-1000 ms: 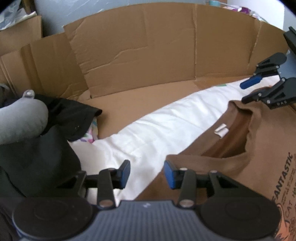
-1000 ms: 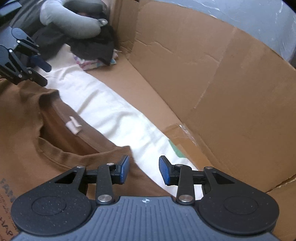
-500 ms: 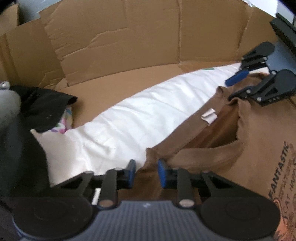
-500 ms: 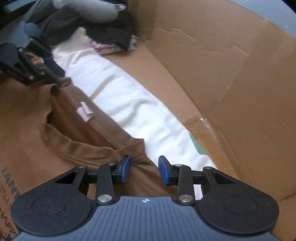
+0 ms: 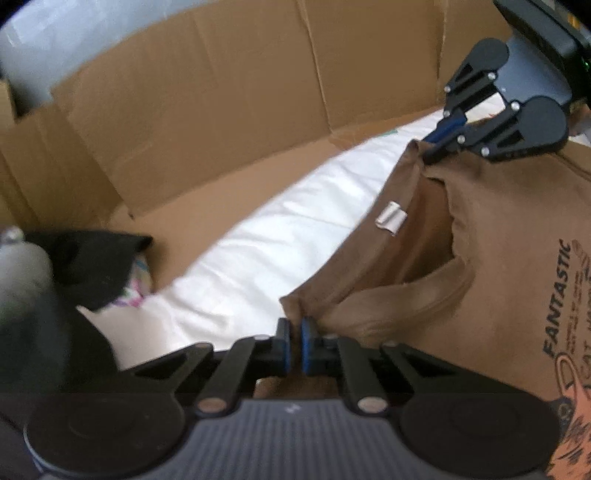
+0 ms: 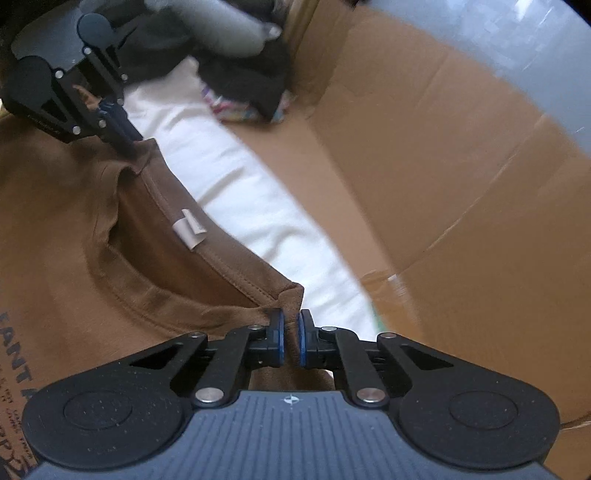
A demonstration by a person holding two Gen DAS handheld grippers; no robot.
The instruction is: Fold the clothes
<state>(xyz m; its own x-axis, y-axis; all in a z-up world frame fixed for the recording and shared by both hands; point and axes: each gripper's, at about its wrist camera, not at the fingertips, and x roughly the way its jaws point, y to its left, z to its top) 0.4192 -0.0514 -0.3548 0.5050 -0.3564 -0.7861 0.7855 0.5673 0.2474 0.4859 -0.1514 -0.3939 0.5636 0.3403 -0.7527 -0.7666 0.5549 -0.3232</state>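
The brown T-shirt [image 5: 509, 229] lies face up on a white sheet [image 5: 280, 236], its printed front towards the near side and its collar towards the far side, with the small white neck label [image 5: 390, 218] showing inside the neckline; the sheet is spread over flattened cardboard [image 5: 229, 99] whose flaps stand up as a wall along the far edge. The left gripper [image 5: 294, 345] has its jaws pressed together on a pinch of brown cloth at the shoulder seam just left of the collar, the fabric puckered up between the blue pads; the right gripper [image 6: 290, 341] is closing likewise on the matching shoulder point to the right of the collar, with a fold of cloth standing up between its jaws, and the pads look to be pressing on it. Each gripper shows in the other's view, set at the opposite end of the neckline. A heap of dark clothes [image 5: 85, 258], a grey bundle [image 6: 221, 26] and a scrap of patterned fabric [image 6: 236, 107] sit well apart at the far left corner. The step in hand seems to be taking hold of both shoulders; the next move probably calls for raising both ends together, evenly, so the shirt can be folded without the collar twisting or the thin pinches slipping out.
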